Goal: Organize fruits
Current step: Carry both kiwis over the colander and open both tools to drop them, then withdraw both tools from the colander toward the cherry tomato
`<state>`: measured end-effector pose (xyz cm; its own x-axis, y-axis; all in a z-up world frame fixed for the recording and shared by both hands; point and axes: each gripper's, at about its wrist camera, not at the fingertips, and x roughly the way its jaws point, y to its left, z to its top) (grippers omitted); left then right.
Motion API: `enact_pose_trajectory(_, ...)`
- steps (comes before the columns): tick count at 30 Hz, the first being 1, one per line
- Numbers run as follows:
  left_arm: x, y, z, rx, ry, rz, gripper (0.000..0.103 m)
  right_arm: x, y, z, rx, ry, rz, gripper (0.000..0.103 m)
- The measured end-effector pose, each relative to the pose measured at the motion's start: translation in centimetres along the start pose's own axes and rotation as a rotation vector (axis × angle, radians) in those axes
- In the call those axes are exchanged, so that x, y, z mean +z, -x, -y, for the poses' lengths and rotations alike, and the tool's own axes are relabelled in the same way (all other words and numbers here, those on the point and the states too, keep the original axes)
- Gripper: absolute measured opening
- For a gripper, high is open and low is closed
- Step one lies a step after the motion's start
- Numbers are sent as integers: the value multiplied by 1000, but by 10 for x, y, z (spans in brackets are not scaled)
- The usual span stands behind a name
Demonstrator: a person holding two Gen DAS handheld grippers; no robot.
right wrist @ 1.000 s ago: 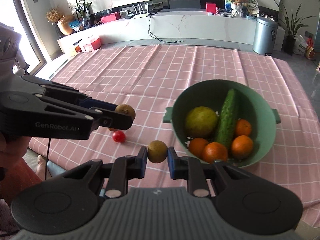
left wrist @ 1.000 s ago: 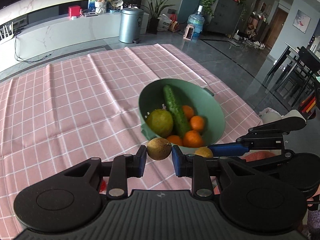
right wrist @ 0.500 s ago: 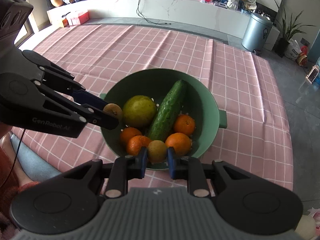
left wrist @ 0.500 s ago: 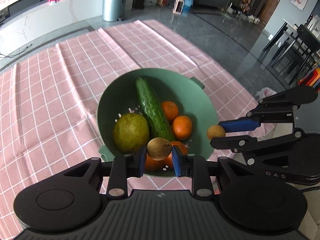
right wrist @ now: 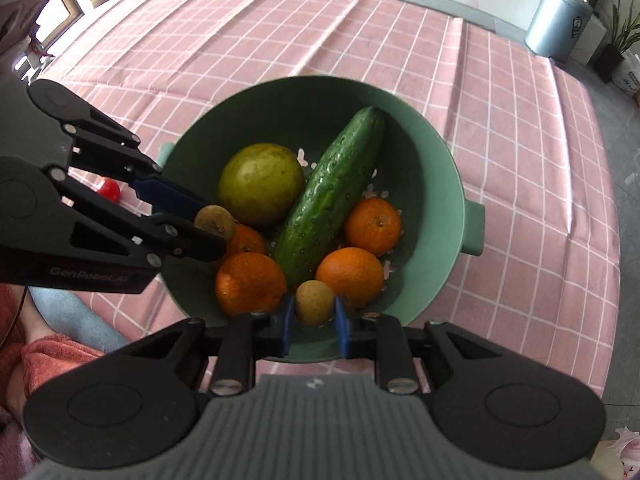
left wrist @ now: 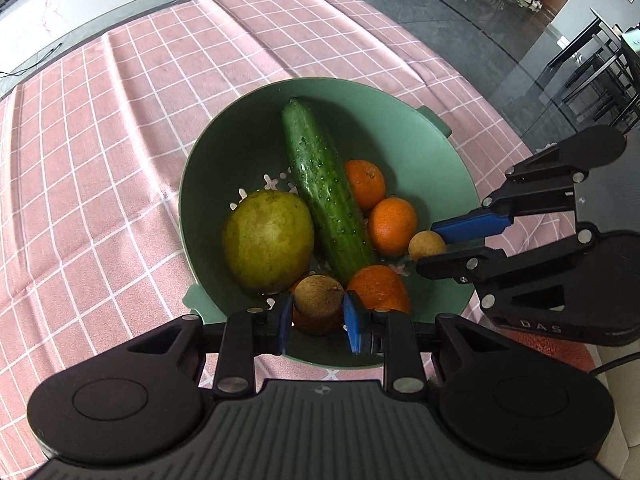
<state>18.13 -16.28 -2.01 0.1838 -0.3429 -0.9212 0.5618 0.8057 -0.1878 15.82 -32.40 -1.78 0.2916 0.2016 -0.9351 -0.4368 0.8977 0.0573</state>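
L gripper (left wrist: 317, 314) was clamped on a small brown round fruit (left wrist: 319, 294), blue pads pressing both sides, held above the near rim of the green bowl (left wrist: 404, 120). R gripper (right wrist: 315, 317) was likewise closed on a small yellowish round fruit (right wrist: 314, 302), also over the near edge of the bowl. In the left wrist view the R gripper came in from the right w/ its fruit at the tips; in the right wrist view the L gripper reached in from the left, fruit over the bowl's left side.

Inside the bowl: a cucumber (left wrist: 326, 196) lay diagonally across the middle, a big yellow-green round fruit (left wrist: 268, 242) touching it on one side, several oranges (left wrist: 392, 226) packed on the other side & toward the near rim. Bowl sat on a pink checked tablecloth (left wrist: 100, 140). A small red fruit (right wrist: 109, 189) lay on the cloth, outside the bowl, behind the L gripper's arm in the right wrist view. Metal bin (right wrist: 558, 20) stood on the floor beyond the table
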Motion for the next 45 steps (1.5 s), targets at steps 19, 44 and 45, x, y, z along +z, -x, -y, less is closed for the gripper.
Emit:
enact_pose_trajectory(19,4,-6,0,40,-16,-15,36,10,-25,-3,19,70,-93,17)
enact_pose_trajectory(44,-28,98,3,85,-60,243,50,-4,59,-40,-91,-61,174,35)
enact_pose_trajectory(45,-32,105,2,93,-63,257,50,-5,65,-43,-80,-82,201,36)
